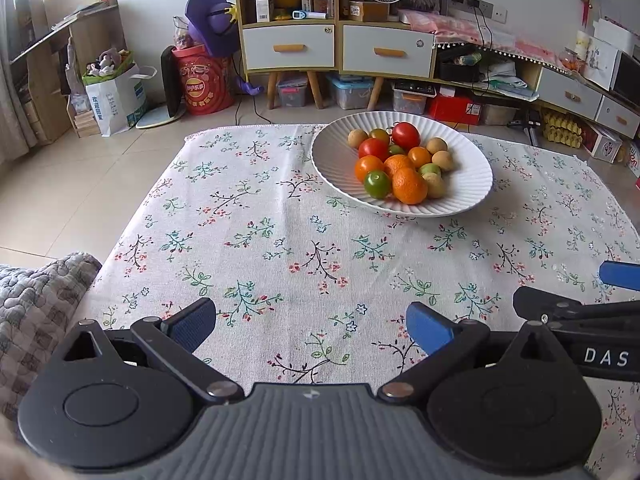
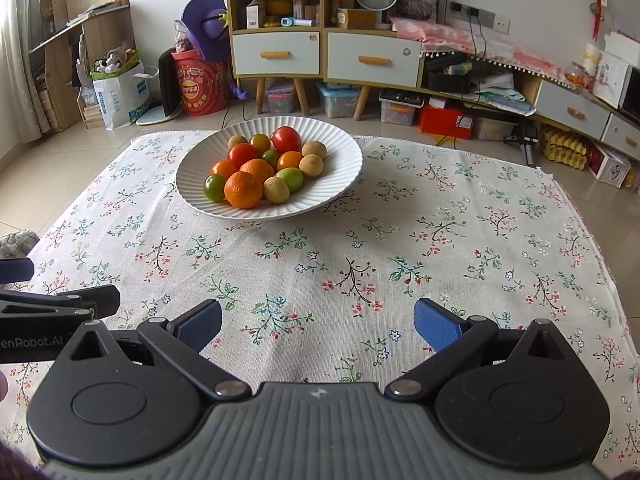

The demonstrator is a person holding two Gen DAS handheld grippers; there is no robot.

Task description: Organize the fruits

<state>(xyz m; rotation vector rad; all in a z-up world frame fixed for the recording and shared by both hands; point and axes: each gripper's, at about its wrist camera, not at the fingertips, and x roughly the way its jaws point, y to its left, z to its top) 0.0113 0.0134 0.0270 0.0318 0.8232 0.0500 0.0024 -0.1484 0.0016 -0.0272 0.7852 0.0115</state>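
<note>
Fruits (image 2: 260,168) fill the white plate (image 2: 340,184) at upper centre, well beyond both low, level, wide-open, empty grippers, left gripper (image 1: 310,326) and right gripper (image 2: 318,324).

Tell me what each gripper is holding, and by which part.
Nothing is held. The left gripper and right gripper are both open over the tablecloth; all the fruit lies in the white plate.

Fruits (image 2: 260,168) piled in plate (image 2: 344,176), plate on tablecloth (image 2: 360,260), cabinets (image 2: 320,52) behind
</note>
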